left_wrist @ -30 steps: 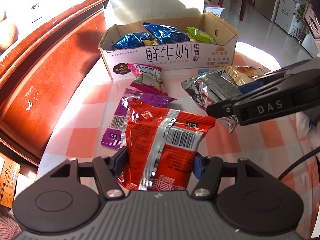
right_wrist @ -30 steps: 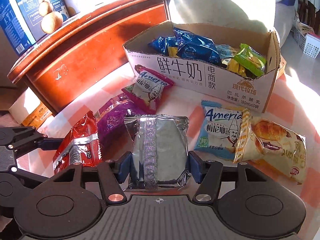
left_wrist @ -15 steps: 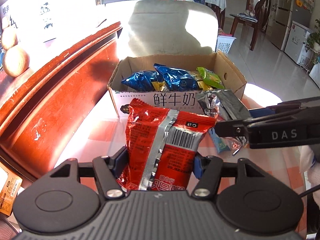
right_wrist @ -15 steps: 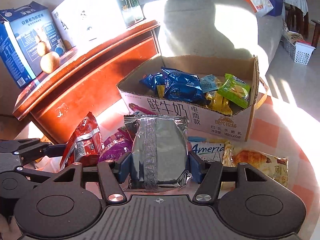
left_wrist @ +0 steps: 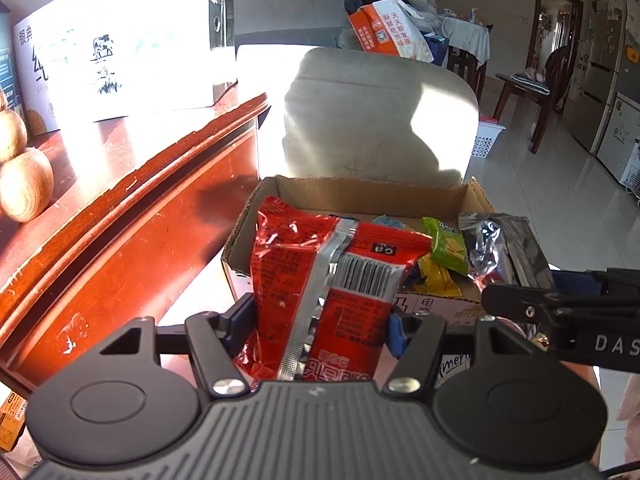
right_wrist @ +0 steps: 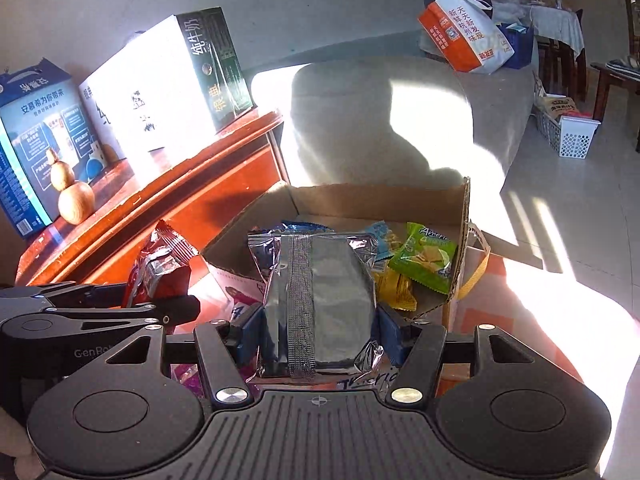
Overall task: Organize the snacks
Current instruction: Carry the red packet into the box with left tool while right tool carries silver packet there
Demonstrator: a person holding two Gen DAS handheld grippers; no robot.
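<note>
My left gripper (left_wrist: 318, 322) is shut on a red snack packet (left_wrist: 328, 284), held upright in the air in front of the open cardboard box (left_wrist: 360, 194). My right gripper (right_wrist: 316, 330) is shut on a silver foil packet (right_wrist: 320, 300), also lifted, just before the same box (right_wrist: 380, 200). Inside the box lie a green packet (right_wrist: 424, 258), yellow ones and blue ones, partly hidden by the held packets. In the left wrist view the right gripper (left_wrist: 520, 306) comes in from the right with the silver packet (left_wrist: 504, 246). In the right wrist view the left gripper (right_wrist: 176, 306) carries the red packet (right_wrist: 160, 264) at the left.
A red wooden cabinet (left_wrist: 120, 216) runs along the left, carrying milk cartons (right_wrist: 168, 80) and wooden gourds (right_wrist: 74, 196). A grey sofa (left_wrist: 380, 112) stands behind the box. More packets lie on the checked tablecloth (right_wrist: 512, 312) below the grippers. A white basket (right_wrist: 568, 136) sits on the floor.
Both grippers have risen off the tablecloth with their packets and come closer to the box. The packets left on the table have dropped almost out of view.
</note>
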